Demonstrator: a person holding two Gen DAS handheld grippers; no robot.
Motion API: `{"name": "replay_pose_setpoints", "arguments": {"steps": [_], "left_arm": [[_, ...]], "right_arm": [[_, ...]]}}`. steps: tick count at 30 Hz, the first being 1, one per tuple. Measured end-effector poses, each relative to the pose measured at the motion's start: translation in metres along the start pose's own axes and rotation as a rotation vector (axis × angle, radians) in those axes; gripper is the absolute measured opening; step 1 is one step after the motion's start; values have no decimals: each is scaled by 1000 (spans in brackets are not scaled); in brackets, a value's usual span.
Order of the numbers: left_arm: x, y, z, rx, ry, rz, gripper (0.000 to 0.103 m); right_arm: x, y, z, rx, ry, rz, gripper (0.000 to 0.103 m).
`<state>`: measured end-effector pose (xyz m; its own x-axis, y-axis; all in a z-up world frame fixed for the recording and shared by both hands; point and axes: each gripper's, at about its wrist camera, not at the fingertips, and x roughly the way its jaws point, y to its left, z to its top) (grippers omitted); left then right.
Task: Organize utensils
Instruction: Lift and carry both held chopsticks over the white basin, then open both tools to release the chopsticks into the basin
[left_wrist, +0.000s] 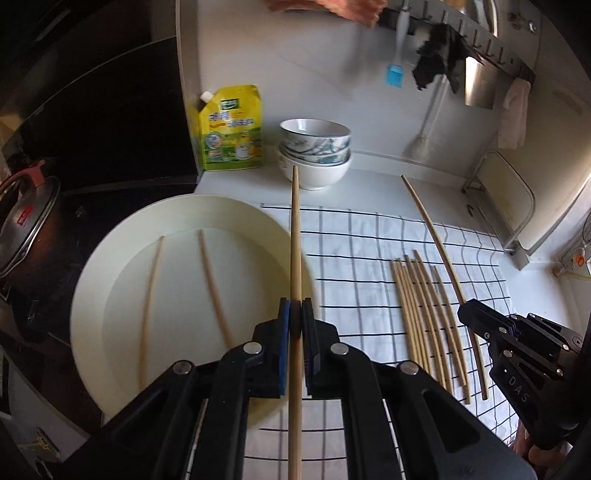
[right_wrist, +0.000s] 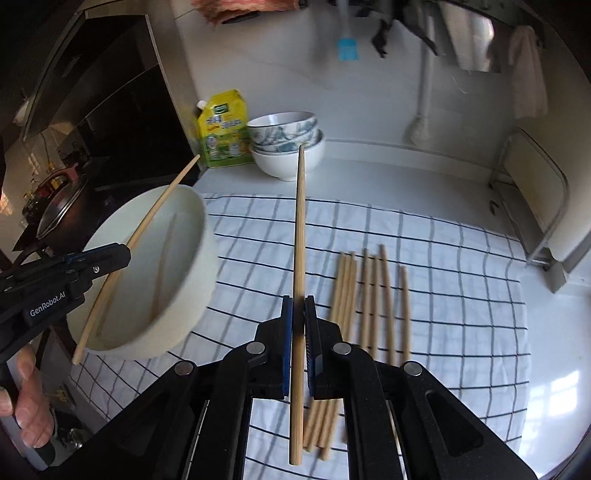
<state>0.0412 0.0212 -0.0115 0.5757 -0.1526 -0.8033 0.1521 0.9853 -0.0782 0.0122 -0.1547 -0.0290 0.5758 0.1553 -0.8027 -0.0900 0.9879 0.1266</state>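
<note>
Two chopsticks in plate (left_wrist: 110, 295), seven on cloth (right_wrist: 461, 295), left gripper (left_wrist: 295, 314) and right gripper (right_wrist: 299, 306) fingers each clamping one.

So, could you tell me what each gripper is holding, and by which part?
Each holds one wooden chopstick partway along its shaft: left gripper its chopstick, right gripper its chopstick.
</note>
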Motion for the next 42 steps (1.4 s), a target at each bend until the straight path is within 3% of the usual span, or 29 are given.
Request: {"name": "replay_pose_setpoints", "arguments": {"steps": [7, 15, 21, 27, 28, 32, 42], "left_arm": [[8, 89, 2, -87, 18, 95, 7], [52, 141, -3, -105, 101, 97, 7], [74, 153, -12, -94, 157, 70, 7], [79, 159, -16, -93, 178, 52, 8], [79, 161, -16, -96, 177, 51, 9], [70, 163, -14, -94, 144, 64, 37], [47, 159, -13, -97, 120, 64, 48]], "right_arm": [[43, 94, 33, -107, 37, 118, 6], [104, 159, 44, -140, 153, 147, 6], [133, 169, 34, -108, 231, 132, 6], [143, 170, 30, -81, 251, 124, 6], [142, 170, 30, -76, 249, 120, 8], [136, 167, 32, -58, 225, 105, 12], [103, 154, 28, -32, 162, 91, 17]]}}
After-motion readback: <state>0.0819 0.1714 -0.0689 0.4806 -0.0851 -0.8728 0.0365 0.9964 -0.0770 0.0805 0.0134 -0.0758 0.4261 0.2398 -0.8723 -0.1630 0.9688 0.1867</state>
